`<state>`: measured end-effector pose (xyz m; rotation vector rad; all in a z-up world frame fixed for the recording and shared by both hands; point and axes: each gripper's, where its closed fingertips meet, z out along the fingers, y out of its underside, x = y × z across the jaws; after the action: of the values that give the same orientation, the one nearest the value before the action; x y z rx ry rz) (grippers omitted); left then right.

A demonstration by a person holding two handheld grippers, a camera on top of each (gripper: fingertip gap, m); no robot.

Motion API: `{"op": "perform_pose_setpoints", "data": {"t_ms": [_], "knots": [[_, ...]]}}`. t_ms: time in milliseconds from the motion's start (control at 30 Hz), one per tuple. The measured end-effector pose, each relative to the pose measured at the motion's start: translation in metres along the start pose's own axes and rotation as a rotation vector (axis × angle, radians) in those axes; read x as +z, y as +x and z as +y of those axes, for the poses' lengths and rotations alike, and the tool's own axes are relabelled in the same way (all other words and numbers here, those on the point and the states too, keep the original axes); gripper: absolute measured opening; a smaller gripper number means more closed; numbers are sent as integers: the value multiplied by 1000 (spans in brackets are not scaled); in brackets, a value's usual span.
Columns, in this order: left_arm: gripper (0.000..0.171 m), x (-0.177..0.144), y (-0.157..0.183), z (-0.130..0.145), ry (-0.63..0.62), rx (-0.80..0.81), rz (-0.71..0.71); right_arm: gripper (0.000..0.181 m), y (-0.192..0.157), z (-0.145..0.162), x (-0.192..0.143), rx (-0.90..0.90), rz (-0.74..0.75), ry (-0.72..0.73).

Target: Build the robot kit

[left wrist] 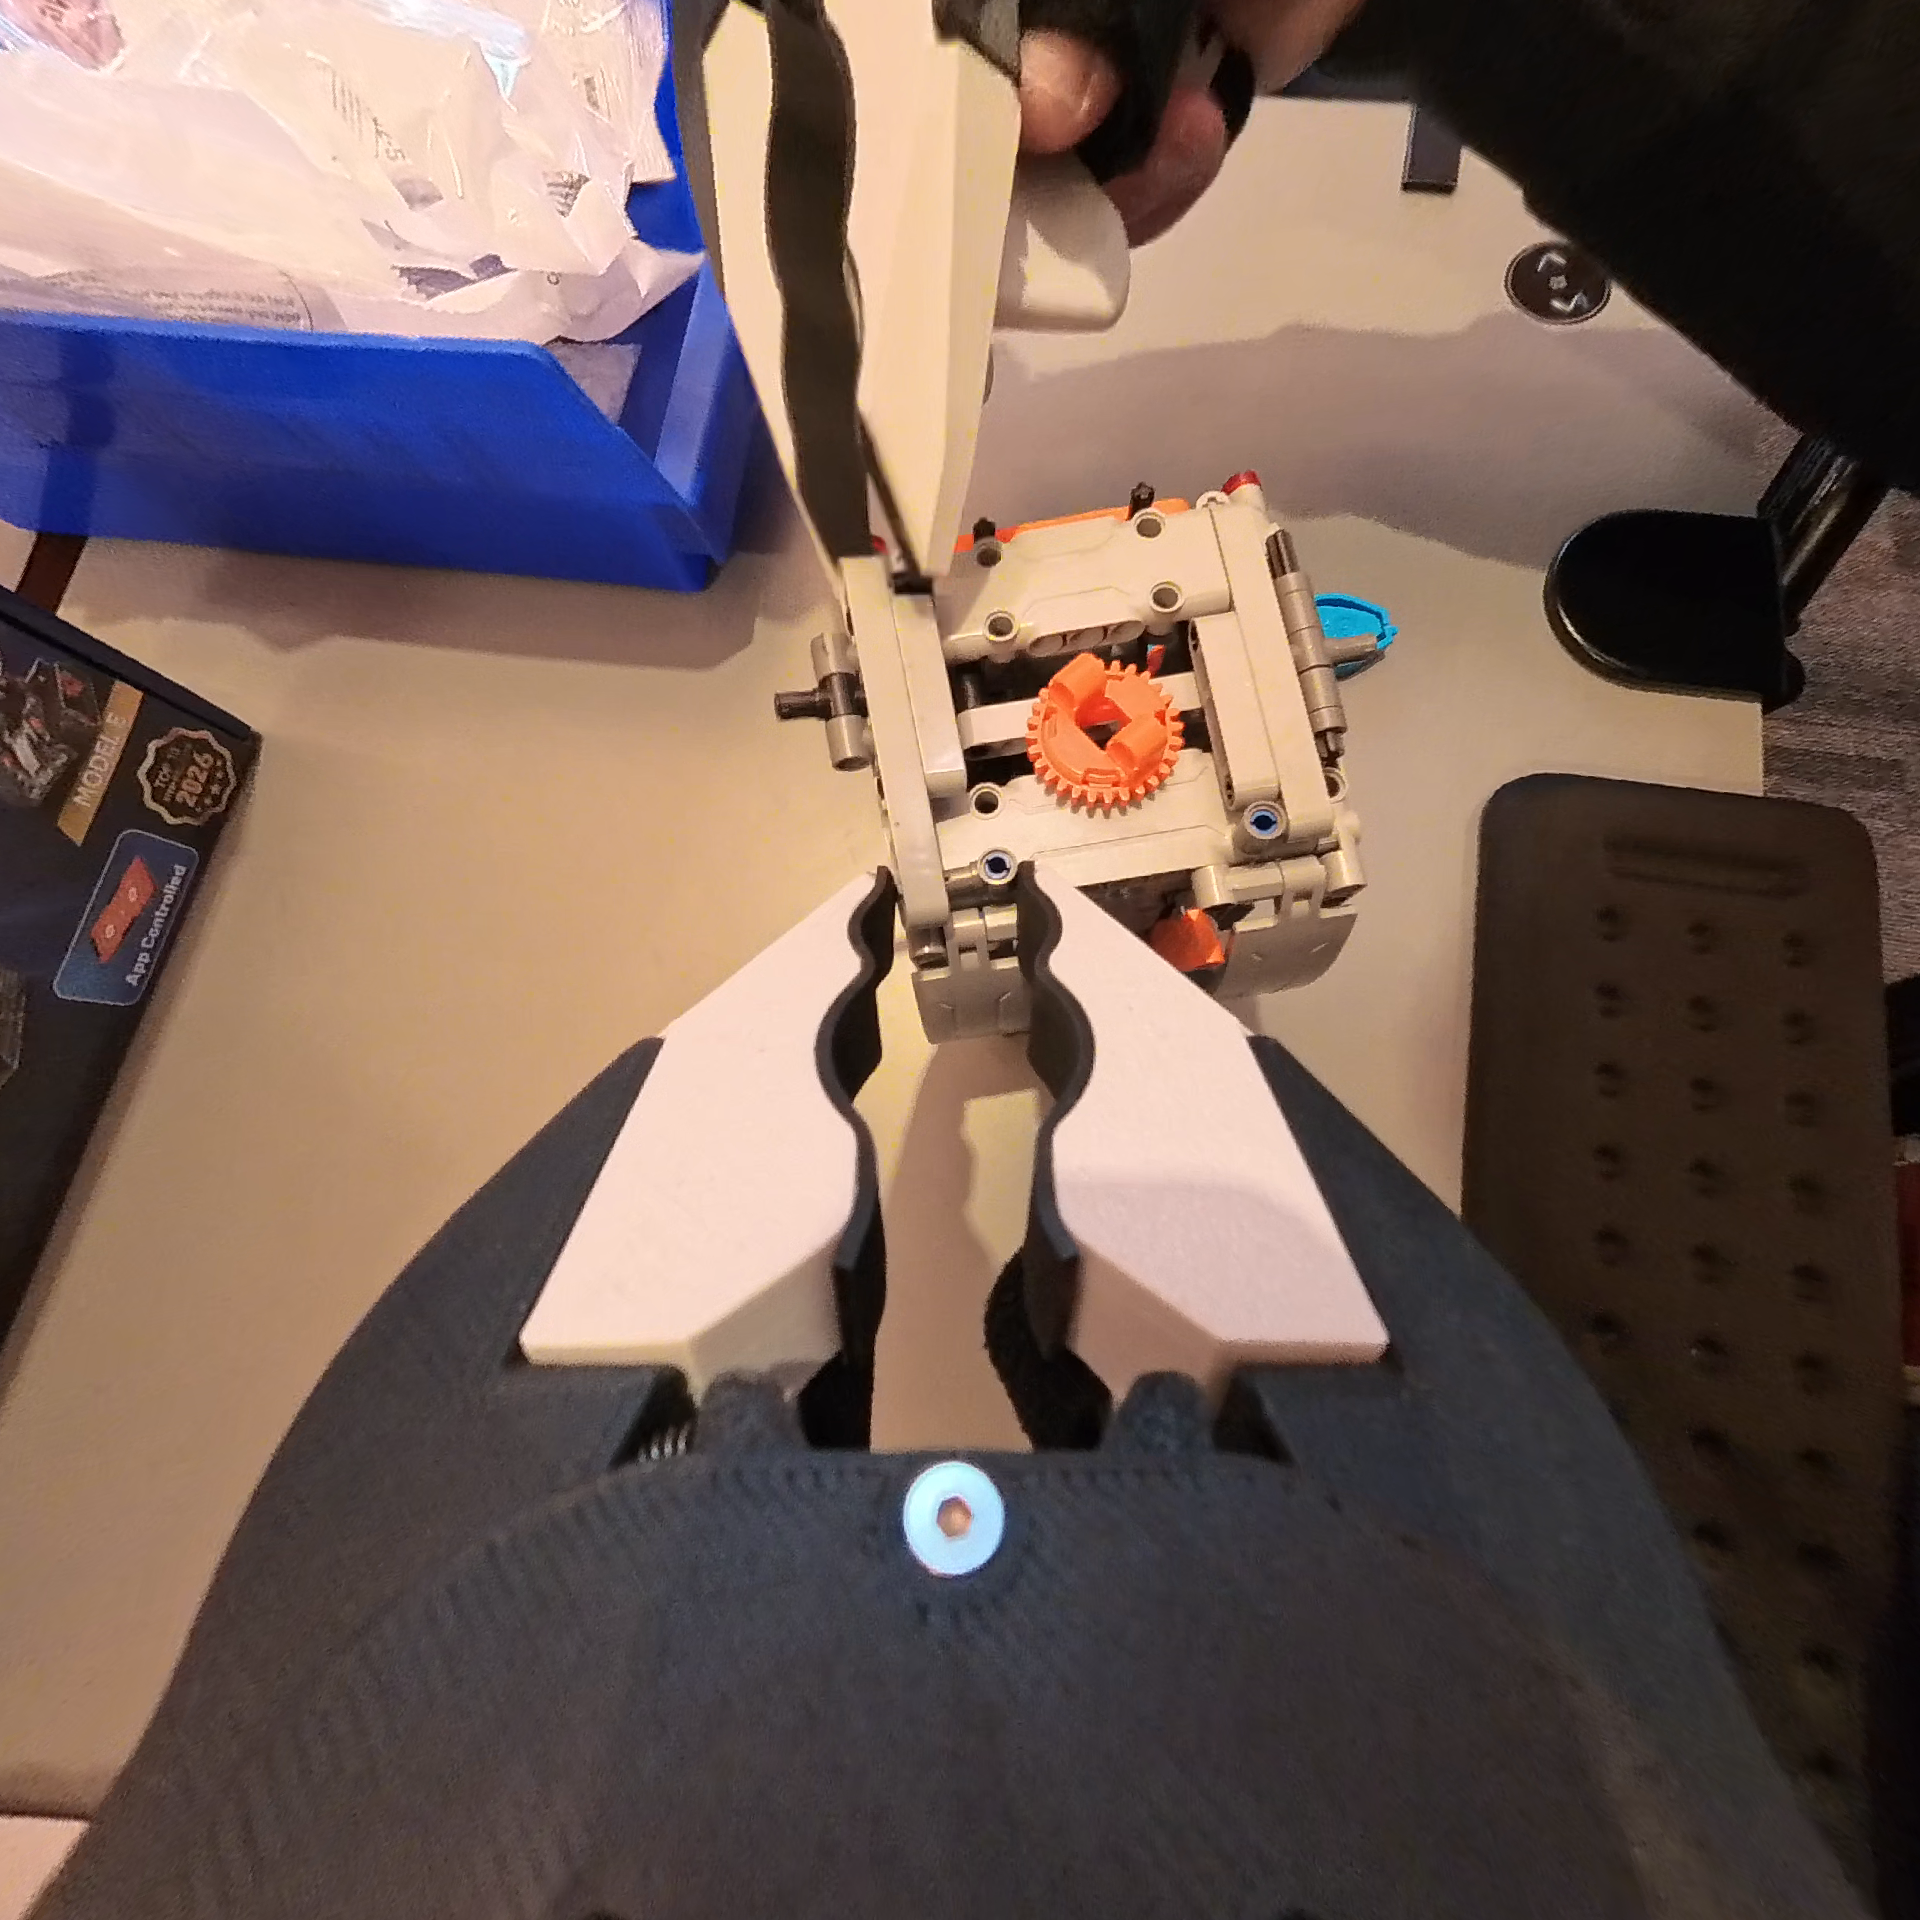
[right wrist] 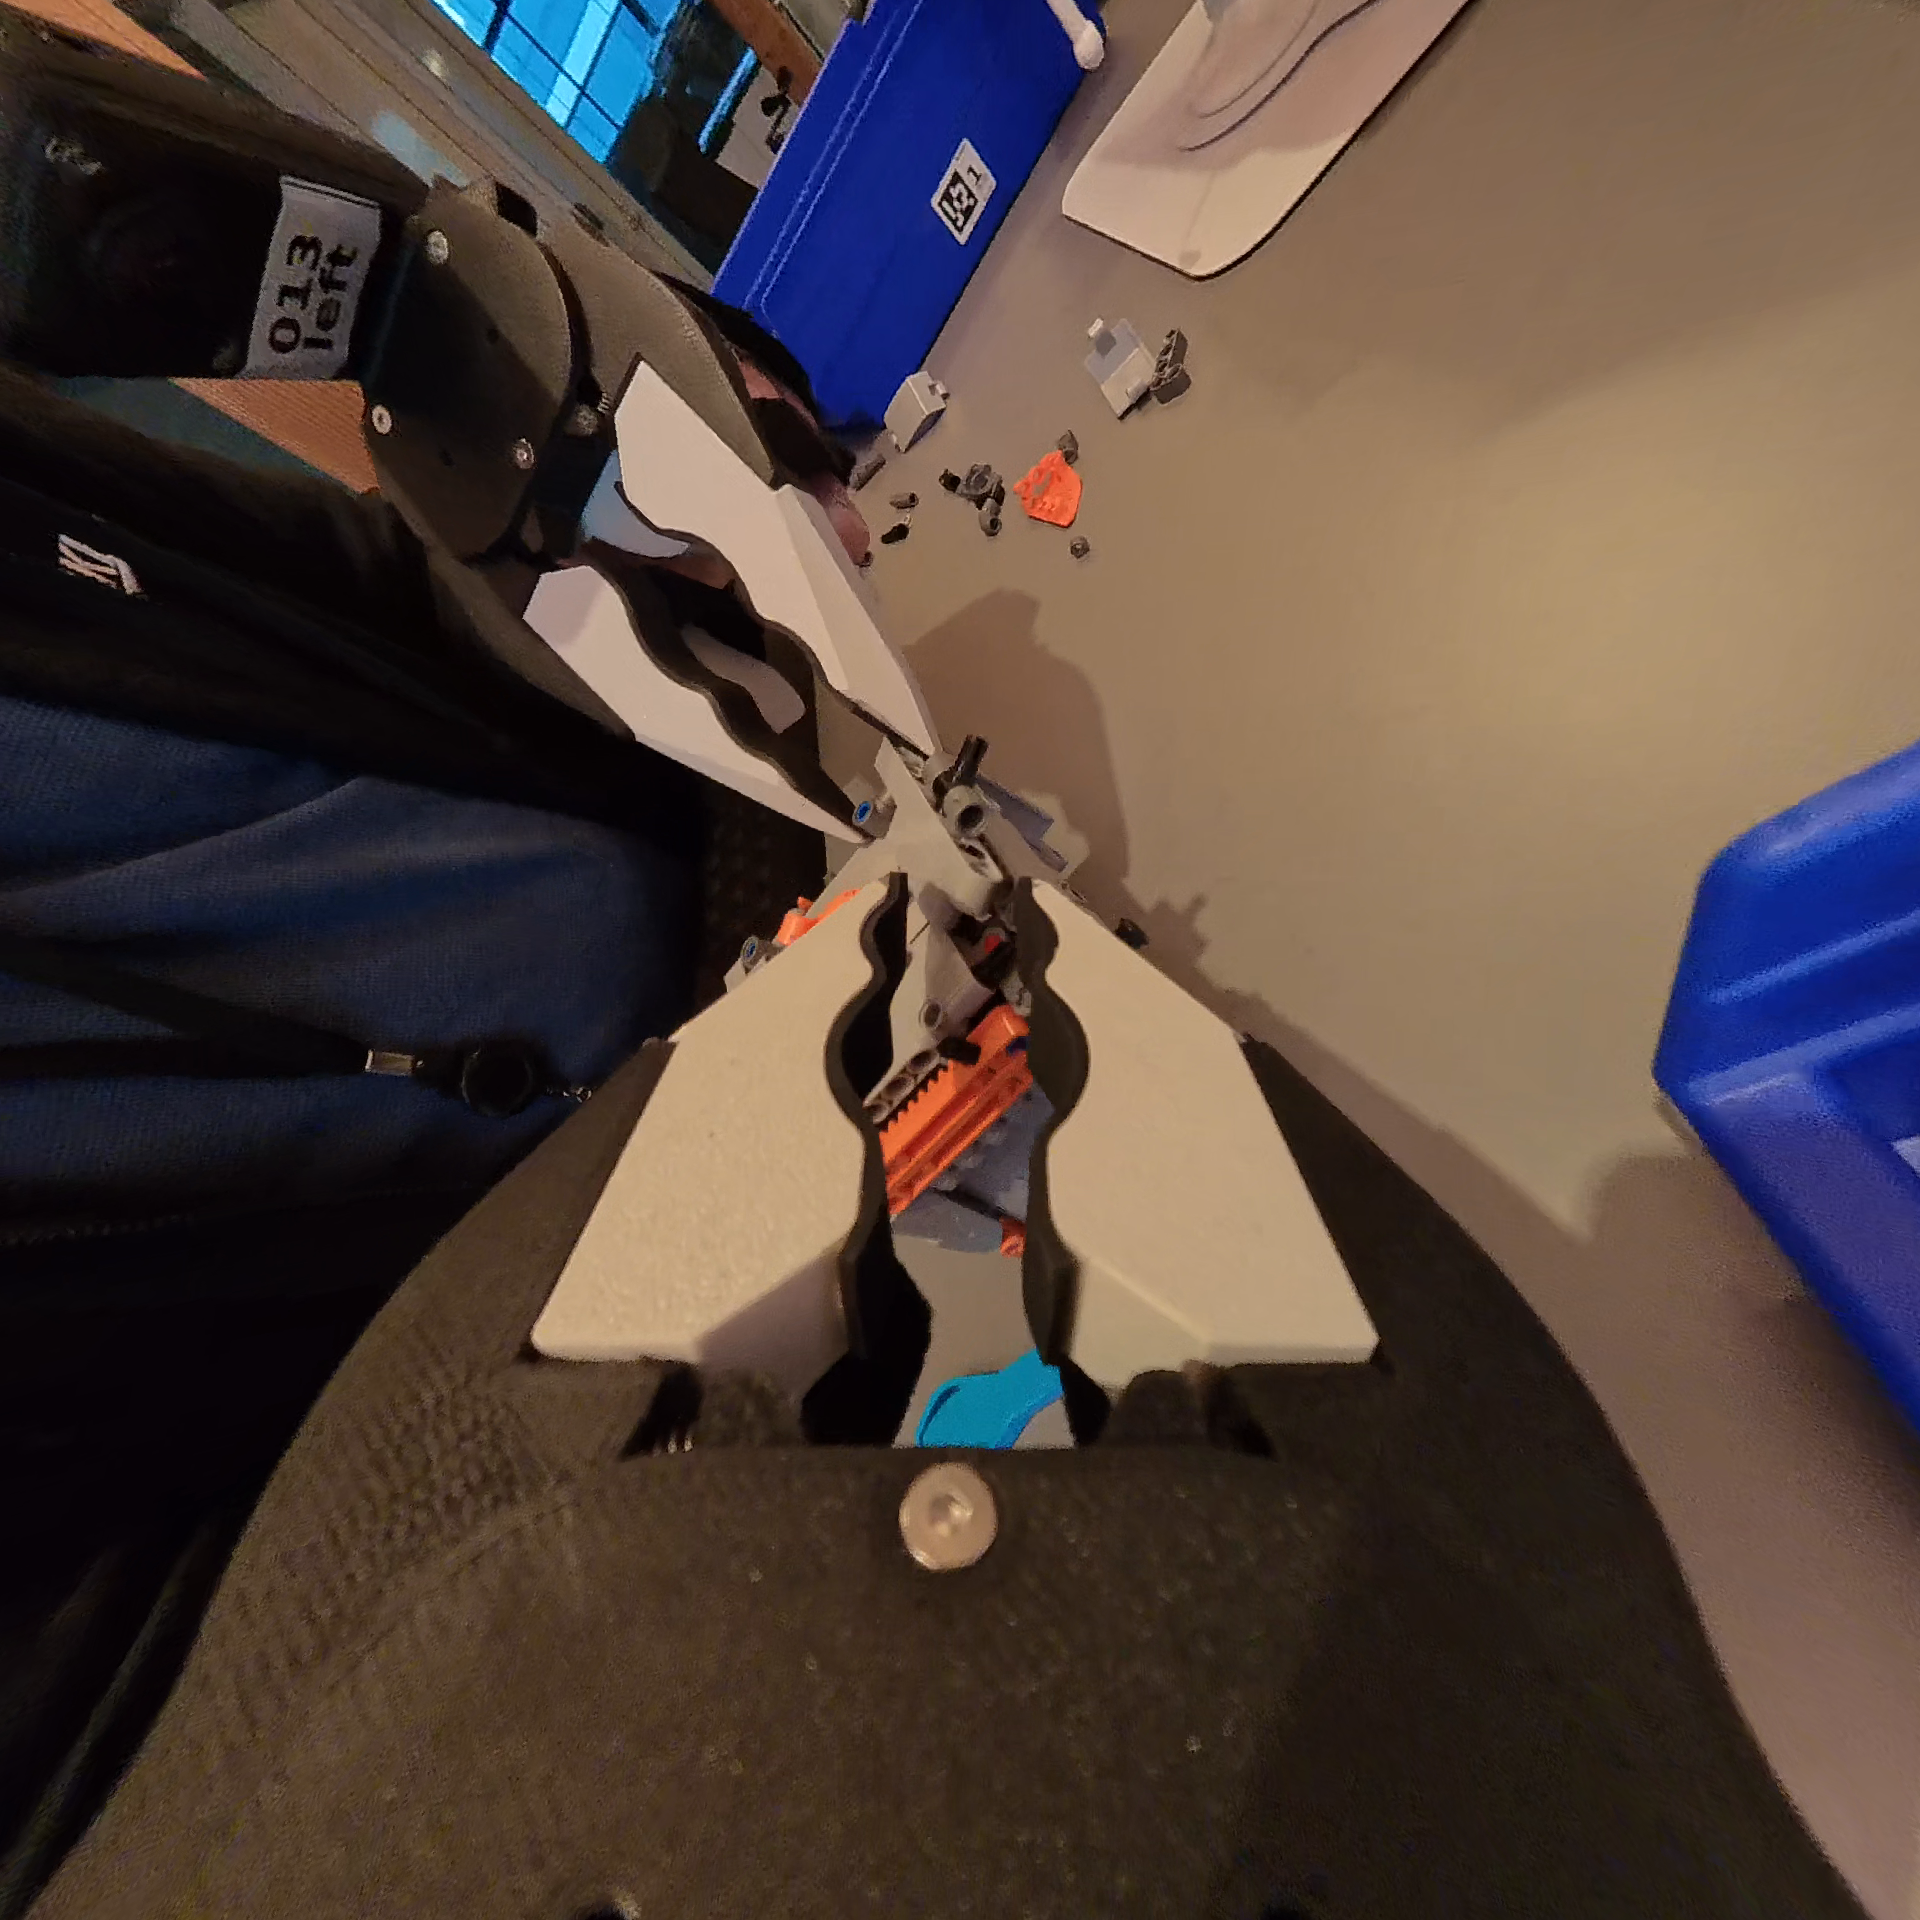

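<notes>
Both grippers pinch one grey brick block (left wrist: 1091, 748): left gripper (left wrist: 956, 894) on its near corner, right gripper (right wrist: 956, 904) on the far edge. Prob light, stiff; pins pop off w/ squeezing.

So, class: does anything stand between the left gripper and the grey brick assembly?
Nothing visible does. The left gripper already has its jaws closed on the near edge of the grey brick assembly, which the right gripper grips too.
</notes>
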<state>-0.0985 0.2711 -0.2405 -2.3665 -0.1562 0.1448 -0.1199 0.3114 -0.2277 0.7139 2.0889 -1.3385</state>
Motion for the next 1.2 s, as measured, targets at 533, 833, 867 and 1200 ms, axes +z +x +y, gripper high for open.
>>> {"op": "perform_pose_setpoints", "data": {"t_ms": [533, 833, 867, 1200], "knots": [[37, -18, -13, -18, 109, -92, -8, 5, -30, -37, -13, -155, 205, 64], [18, -14, -27, -42, 93, 45, -223, 5, -55, -52, -2, -141, 319, 140], [18, -14, -28, -42, 94, 45, -235, 5, -55, -54, -2, -137, 324, 160], [17, -56, -9, -93, 592, -200, 164, 35, -85, -64, -26, -179, 79, 470]]}}
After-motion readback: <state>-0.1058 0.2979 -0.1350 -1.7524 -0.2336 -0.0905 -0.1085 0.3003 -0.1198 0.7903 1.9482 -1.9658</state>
